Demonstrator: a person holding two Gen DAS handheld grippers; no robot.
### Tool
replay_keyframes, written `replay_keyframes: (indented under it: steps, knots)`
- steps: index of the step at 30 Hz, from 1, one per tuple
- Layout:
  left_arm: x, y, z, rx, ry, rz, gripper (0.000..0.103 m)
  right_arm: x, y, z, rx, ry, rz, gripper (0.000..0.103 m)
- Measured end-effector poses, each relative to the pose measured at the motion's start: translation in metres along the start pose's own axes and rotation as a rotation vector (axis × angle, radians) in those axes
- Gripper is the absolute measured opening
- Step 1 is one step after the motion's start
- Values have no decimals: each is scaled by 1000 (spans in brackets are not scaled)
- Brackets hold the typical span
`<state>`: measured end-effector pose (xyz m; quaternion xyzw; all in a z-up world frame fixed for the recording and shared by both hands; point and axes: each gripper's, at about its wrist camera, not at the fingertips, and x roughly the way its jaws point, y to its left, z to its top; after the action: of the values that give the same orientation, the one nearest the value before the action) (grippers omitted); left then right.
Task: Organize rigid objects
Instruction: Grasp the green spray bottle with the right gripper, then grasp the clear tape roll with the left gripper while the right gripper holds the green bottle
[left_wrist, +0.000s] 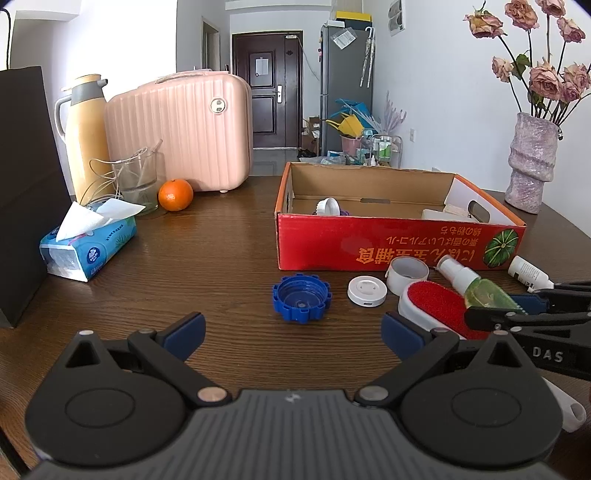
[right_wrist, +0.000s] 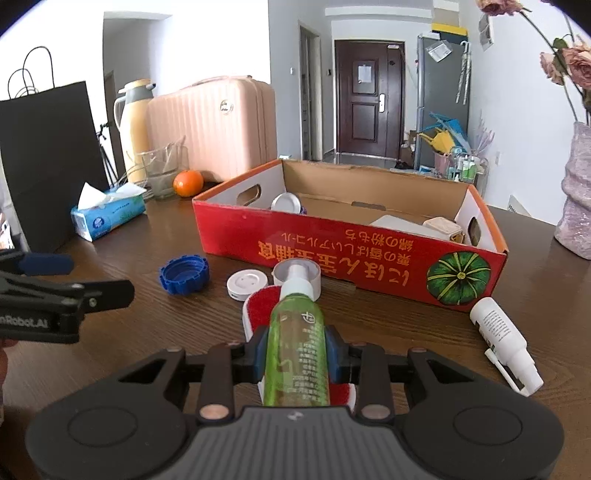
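A green spray bottle (right_wrist: 297, 332) with a white nozzle lies lengthwise between the blue pads of my right gripper (right_wrist: 297, 352), which is shut on it just above a red lint brush (right_wrist: 260, 301). My left gripper (left_wrist: 293, 332) stands open over bare table, nothing between its fingers. In front of it lie a blue ridged cap (left_wrist: 301, 297), a white round disc (left_wrist: 366, 291) and a white ring-shaped lid (left_wrist: 407, 275). A white bottle (right_wrist: 502, 332) lies on its side to the right. Behind them stands the red cardboard box (left_wrist: 388, 243), which holds a white lid and a few pale items.
On the left are a tissue pack (left_wrist: 88, 247), an orange (left_wrist: 176, 194), a glass (left_wrist: 138, 181), a yellow thermos (left_wrist: 86, 140), a pink case (left_wrist: 181, 129) and a black paper bag (left_wrist: 26, 192). A vase with dried roses (left_wrist: 532, 162) stands at the far right.
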<state>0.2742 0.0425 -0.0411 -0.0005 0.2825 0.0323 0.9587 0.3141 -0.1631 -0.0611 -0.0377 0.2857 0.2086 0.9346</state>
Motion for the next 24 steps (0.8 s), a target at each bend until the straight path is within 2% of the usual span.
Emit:
replay_keyframes:
  steps: [15,24]
  knots:
    - [9,-4,6,1,46,-4,103,-35,-25,-5,121,-114,-76,30]
    - [16,-35,30,74,38,-14,103,-42,-43,-7,167,-141,-119,30]
